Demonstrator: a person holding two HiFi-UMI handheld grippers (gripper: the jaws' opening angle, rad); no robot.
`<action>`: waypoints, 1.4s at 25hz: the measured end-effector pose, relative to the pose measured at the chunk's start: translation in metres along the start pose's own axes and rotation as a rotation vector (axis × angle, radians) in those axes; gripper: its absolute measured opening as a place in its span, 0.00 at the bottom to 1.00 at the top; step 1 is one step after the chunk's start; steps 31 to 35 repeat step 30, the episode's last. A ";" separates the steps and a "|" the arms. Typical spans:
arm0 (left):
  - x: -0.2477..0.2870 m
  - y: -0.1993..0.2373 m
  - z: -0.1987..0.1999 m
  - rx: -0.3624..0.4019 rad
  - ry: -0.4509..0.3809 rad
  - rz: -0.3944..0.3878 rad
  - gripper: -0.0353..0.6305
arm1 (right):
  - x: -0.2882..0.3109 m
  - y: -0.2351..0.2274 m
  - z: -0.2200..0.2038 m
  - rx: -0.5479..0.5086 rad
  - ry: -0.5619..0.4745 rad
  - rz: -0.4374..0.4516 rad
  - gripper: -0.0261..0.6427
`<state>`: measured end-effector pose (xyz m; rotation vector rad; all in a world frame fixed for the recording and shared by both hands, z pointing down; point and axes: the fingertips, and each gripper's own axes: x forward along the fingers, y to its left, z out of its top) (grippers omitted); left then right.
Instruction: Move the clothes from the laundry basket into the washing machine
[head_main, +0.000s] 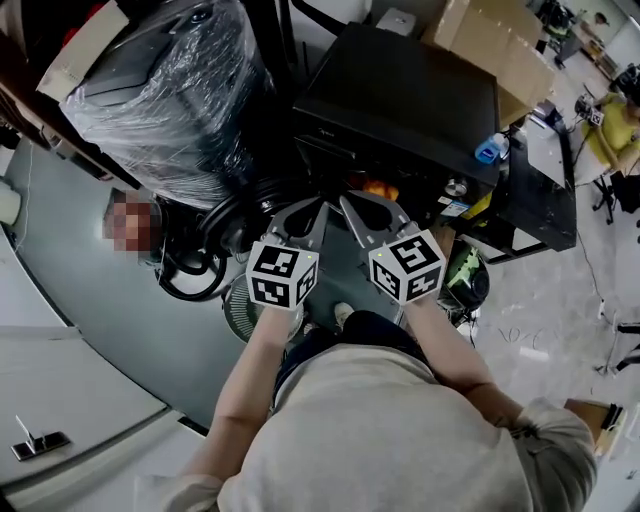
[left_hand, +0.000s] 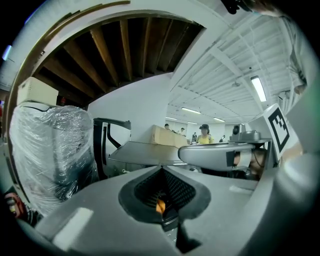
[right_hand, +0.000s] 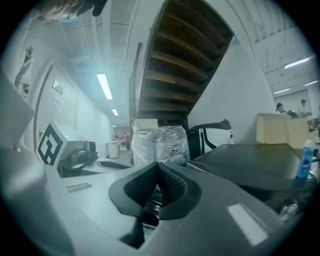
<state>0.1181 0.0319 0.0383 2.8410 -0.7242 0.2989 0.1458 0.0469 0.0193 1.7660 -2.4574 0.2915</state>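
Left gripper (left_hand: 162, 171): jaws closed, ribbed pads brought together at the tip. An orange speck is seen low in the slit between them. Whether it is pinched or lies beyond cannot be told.
Right gripper (right_hand: 158, 165): jaws closed, nothing seen between the pads.
Stance: both grippers are held up side by side in front of the chest, just apart, and pointed toward the dark machine.
Washing machine (head_main: 420, 90): taken to be the black box ahead. Its front and drum mouth are mostly hidden behind the grippers.
Clothes: no garment is clearly seen. An orange patch (head_main: 378, 187) shows just beyond the right gripper's tips at the machine front. It is judged possibly cloth.
Laundry basket: not identified with certainty. A round meshed rim (head_main: 238, 305) shows below the left gripper's marker cube and is largely covered by the forearm.
Handling (judged): clothes are expected to be soft, light and limp, and to trail and snag. A bunched fold near a garment's middle is best pinched, not an edge.
Hidden: floor near the feet, basket contents and machine interior are blocked by torso and arms.
Surroundings: a plastic-wrapped appliance (head_main: 170, 90) stands left of the machine.
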 end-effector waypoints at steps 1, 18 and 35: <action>-0.002 0.000 0.001 -0.001 -0.002 0.004 0.06 | 0.000 0.000 0.001 -0.001 -0.003 0.002 0.07; -0.012 0.014 0.002 -0.022 -0.019 0.040 0.06 | 0.008 0.006 0.002 -0.014 -0.011 0.008 0.07; -0.018 0.020 -0.002 -0.043 -0.021 0.067 0.06 | 0.011 0.018 -0.006 -0.017 0.012 0.047 0.07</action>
